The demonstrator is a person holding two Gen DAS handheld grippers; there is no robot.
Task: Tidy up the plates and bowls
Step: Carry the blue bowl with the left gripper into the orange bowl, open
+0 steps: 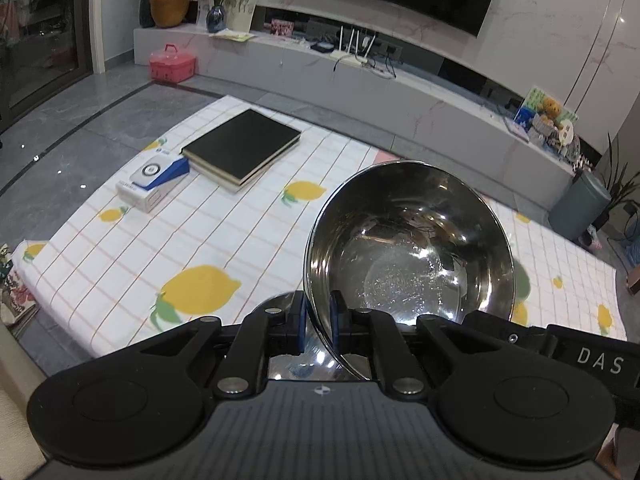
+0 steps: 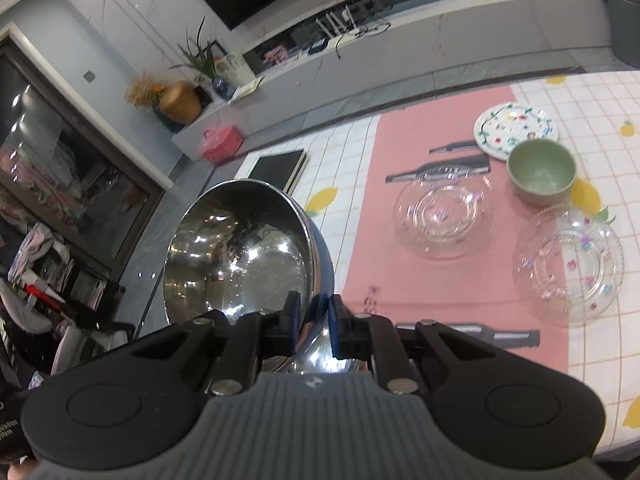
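A shiny steel bowl (image 1: 412, 248) hangs tilted above the lemon-print tablecloth (image 1: 160, 240), gripped by its rim from both sides. My left gripper (image 1: 319, 308) is shut on the bowl's left rim, one pad inside and one outside. My right gripper (image 2: 314, 308) is shut on the opposite rim of the steel bowl (image 2: 236, 252). On the pink mat (image 2: 420, 280) lie a floral white plate (image 2: 516, 128), a green bowl (image 2: 541, 170) and two clear glass plates (image 2: 444, 216) (image 2: 568, 260).
Stacked black books (image 1: 244, 144) and a white-and-blue box (image 1: 154, 178) lie at the cloth's far left. Beyond the table runs a long low TV cabinet (image 1: 360, 80), with a pink case (image 1: 172, 63) on the floor.
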